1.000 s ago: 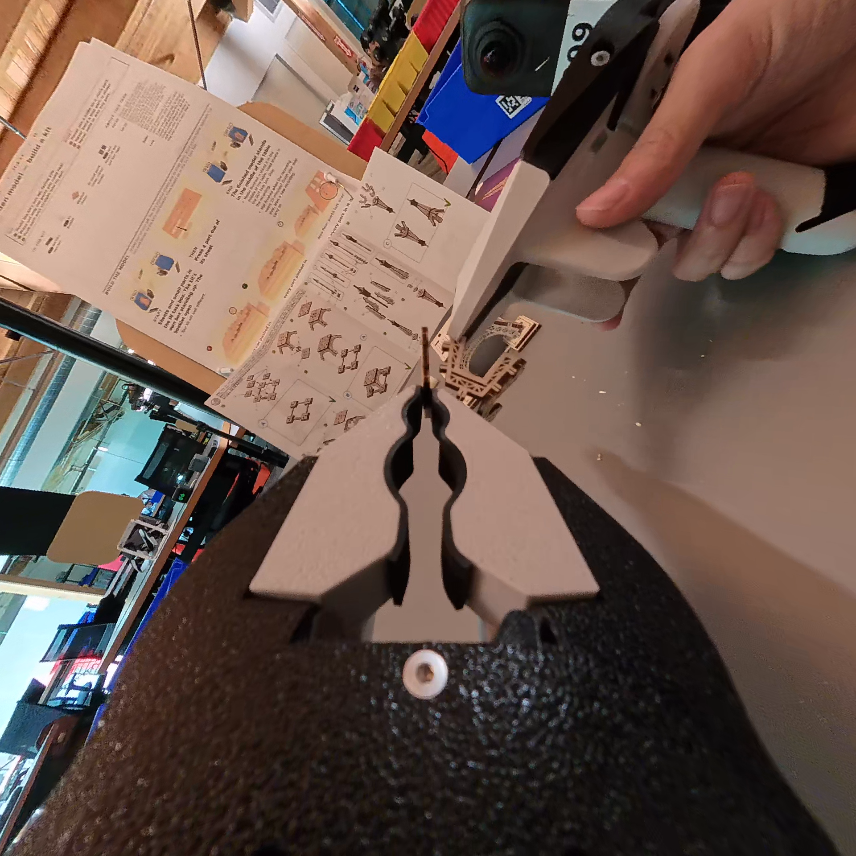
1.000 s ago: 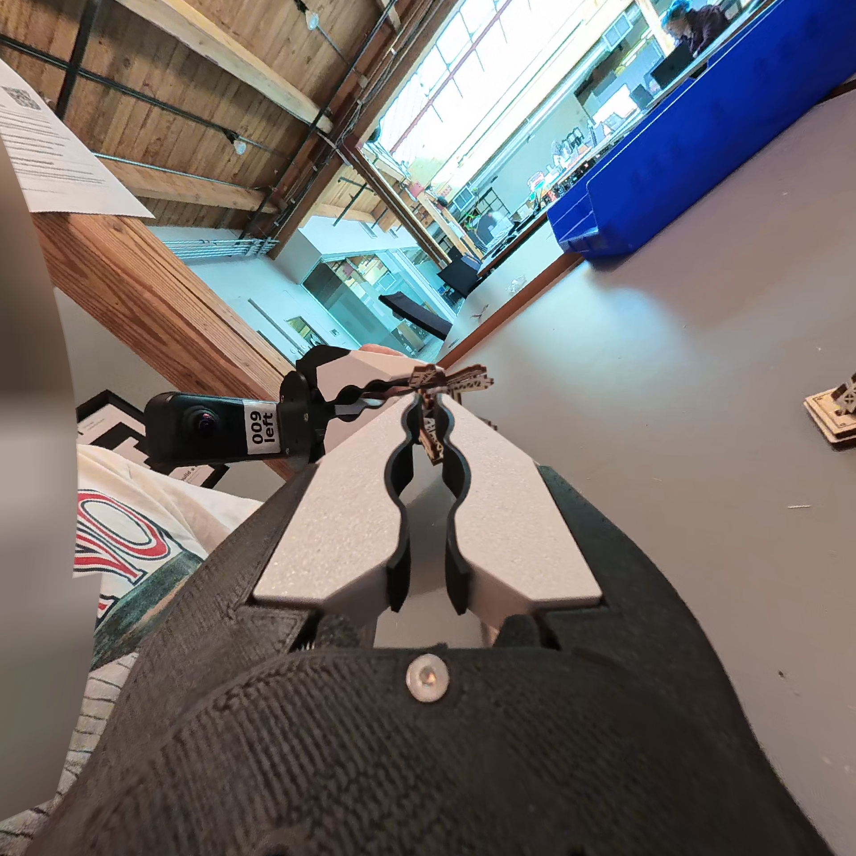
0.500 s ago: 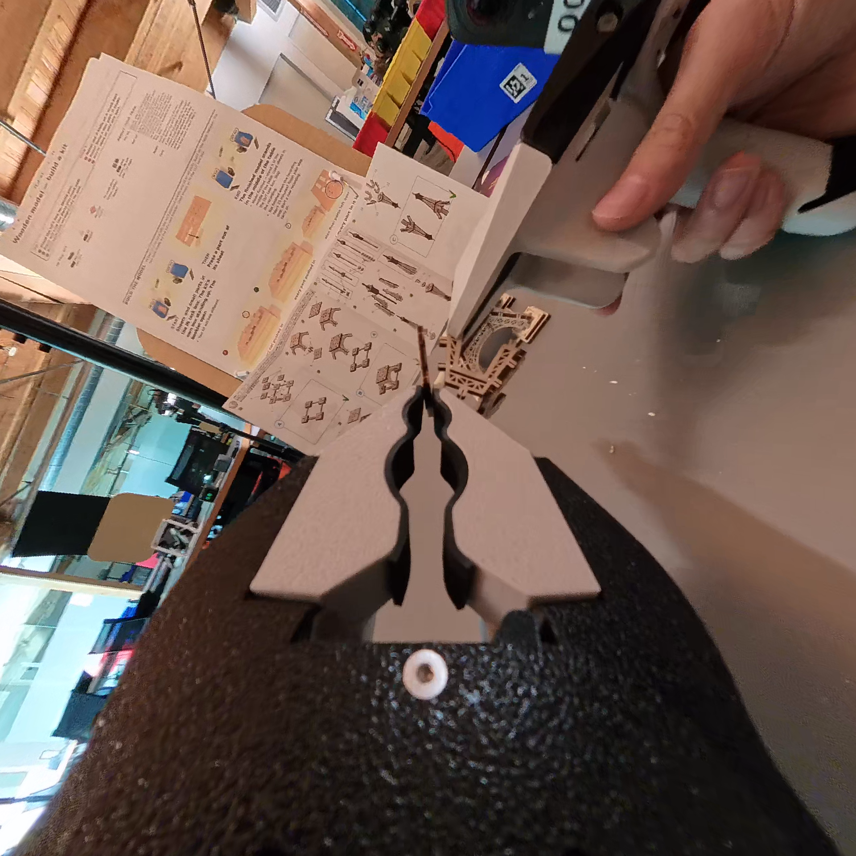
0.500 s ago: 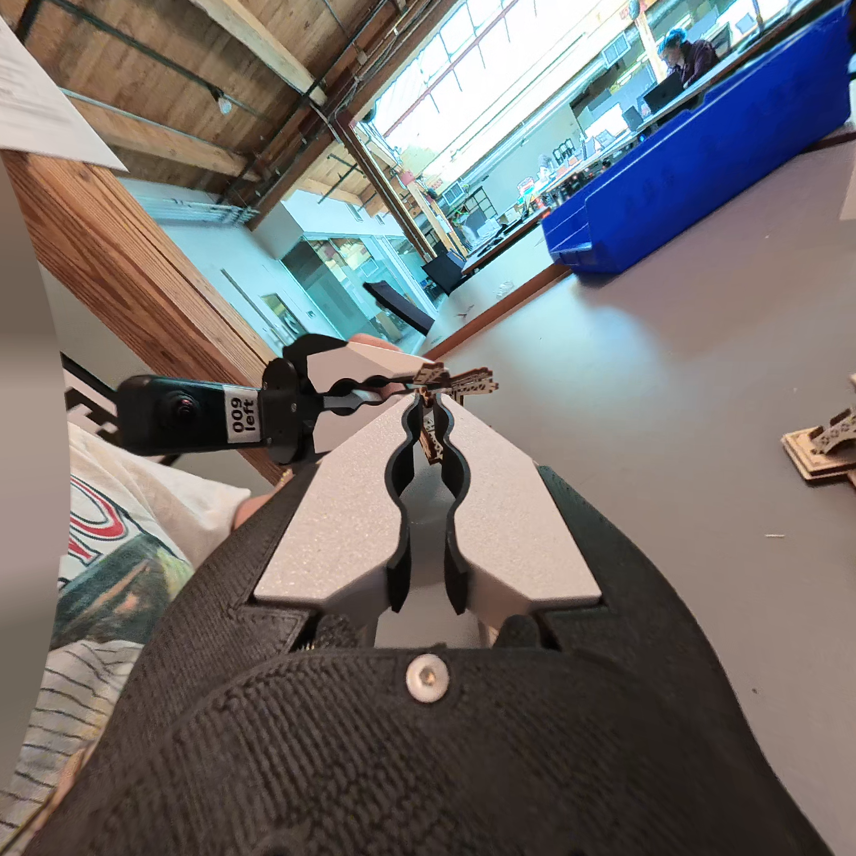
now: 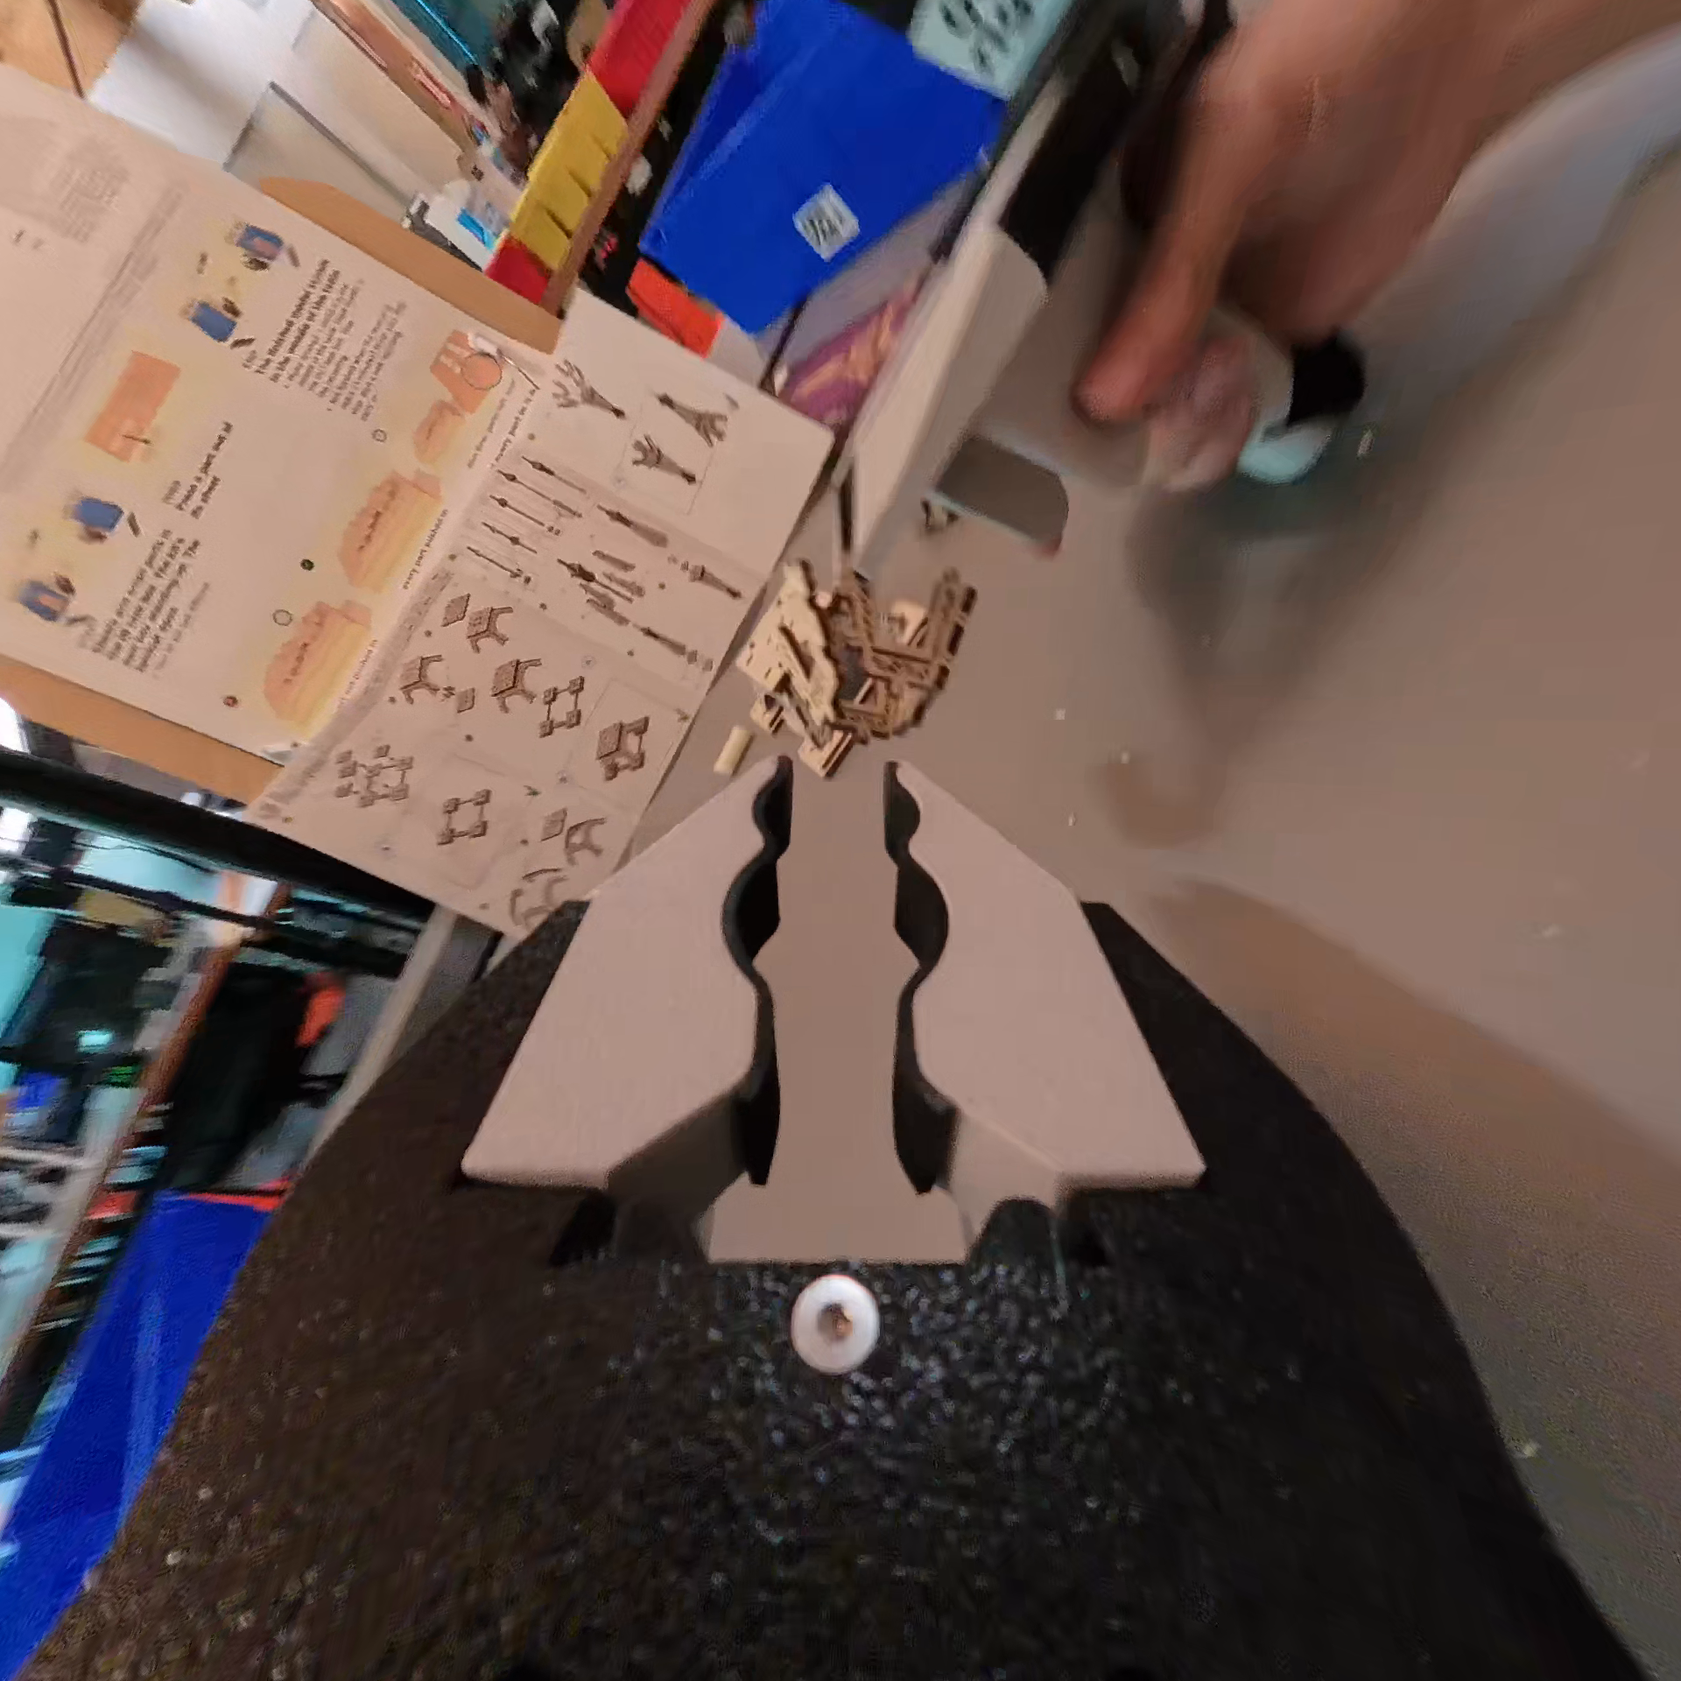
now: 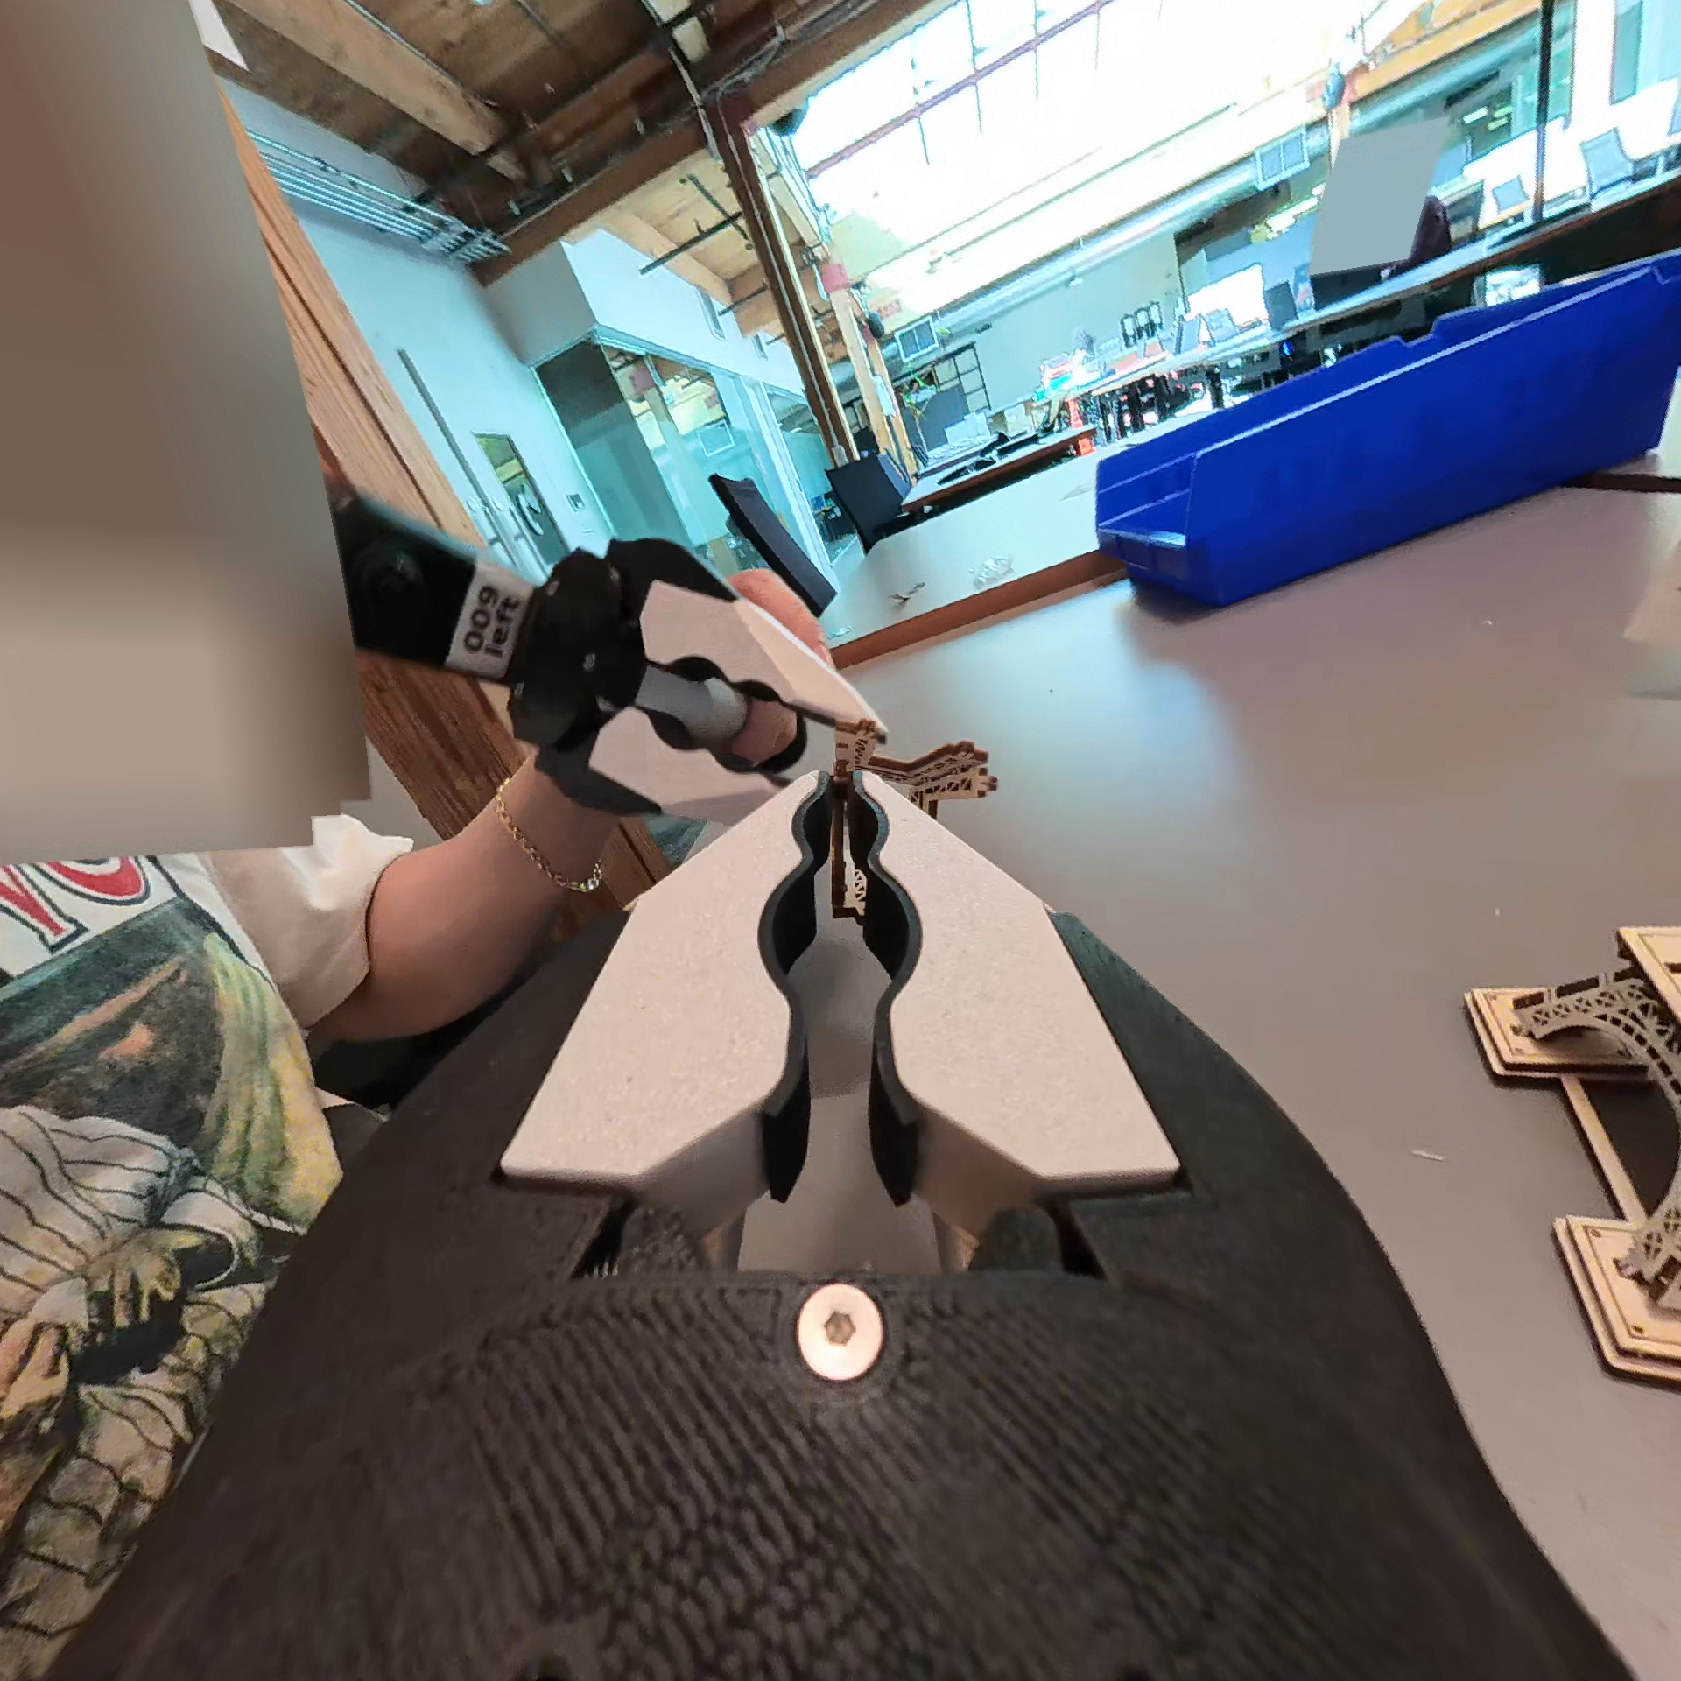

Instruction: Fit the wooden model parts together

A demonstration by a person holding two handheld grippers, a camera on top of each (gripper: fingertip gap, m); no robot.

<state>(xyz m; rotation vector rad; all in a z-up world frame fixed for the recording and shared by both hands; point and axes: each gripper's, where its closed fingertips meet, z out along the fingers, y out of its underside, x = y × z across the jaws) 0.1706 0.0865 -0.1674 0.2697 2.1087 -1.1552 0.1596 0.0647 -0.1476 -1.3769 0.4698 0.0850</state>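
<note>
While the right gripper [image 6: 844, 800] pinches the wooden model assembly [image 6: 919, 780] at its tips, the left gripper [image 5: 835, 773] stands spread and empty, assembly just beyond at 12 o'clock, instruction sheet [image 5: 509, 628] at 10 o'clock, finished tower base [image 6: 1601, 1092] at the right view's 3 o'clock.

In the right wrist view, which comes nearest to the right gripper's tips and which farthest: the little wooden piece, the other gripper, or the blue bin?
1. The wooden piece, pinched between the right gripper tips.
2. The left gripper, just beyond, up and to the left, open.
3. The blue bin, far across the grey table, upper right.
</note>
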